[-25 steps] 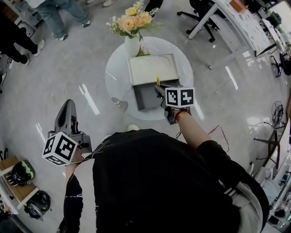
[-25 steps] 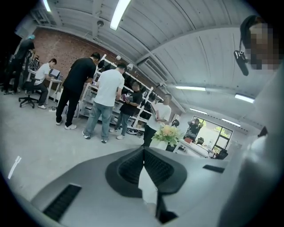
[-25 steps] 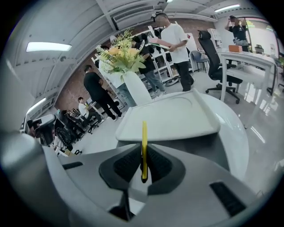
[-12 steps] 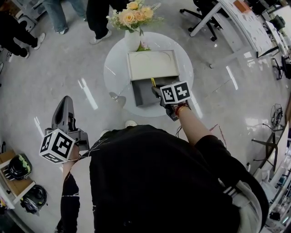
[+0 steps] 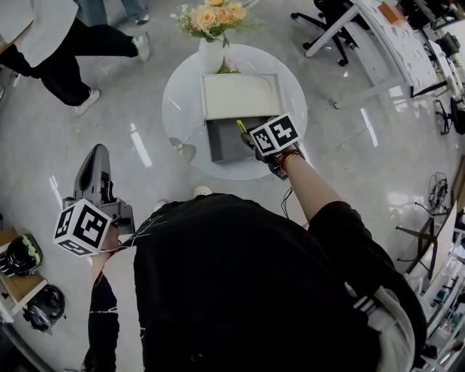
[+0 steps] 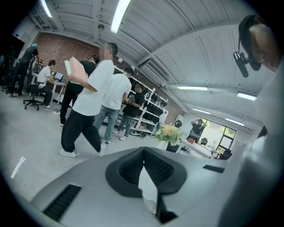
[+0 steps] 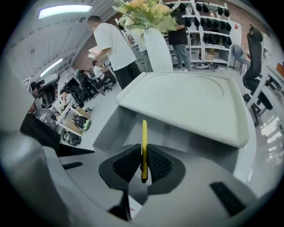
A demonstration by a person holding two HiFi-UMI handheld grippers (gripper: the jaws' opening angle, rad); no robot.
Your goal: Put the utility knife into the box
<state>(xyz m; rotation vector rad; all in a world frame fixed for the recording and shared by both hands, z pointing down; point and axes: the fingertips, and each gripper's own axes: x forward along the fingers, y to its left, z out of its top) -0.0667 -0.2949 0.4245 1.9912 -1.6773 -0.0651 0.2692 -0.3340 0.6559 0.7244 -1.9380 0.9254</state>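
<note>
Here we hold the right hand-held gripper [image 5: 249, 138] over the round white worktop [image 5: 290, 94], its jaws clamped on the yellow utility knife [image 5: 240, 127]. In the right gripper view the knife [image 7: 144, 146] stands on edge between the ribbed pads, and its far end reaches out over the open grey box [image 7: 111, 124]. From the head view the box [image 5: 221, 149] sits at the near side of the worktop, and the knife hangs above its right part, gripped rather than lying inside. We cannot tell whether its tip touches the box. What shows of the box's interior is plain grey floor and walls. The pale lid [image 5: 241, 94] lies just behind the box, its shallow hollow facing up. Behind it a white vase [image 5: 211, 54] holds peach and cream flowers [image 5: 207, 16]. Our left hand-held gripper [image 5: 96, 152] hangs well apart from the worktop, over the floor at our left side, its jaws brought together on nothing [image 6: 143, 150].
</note>
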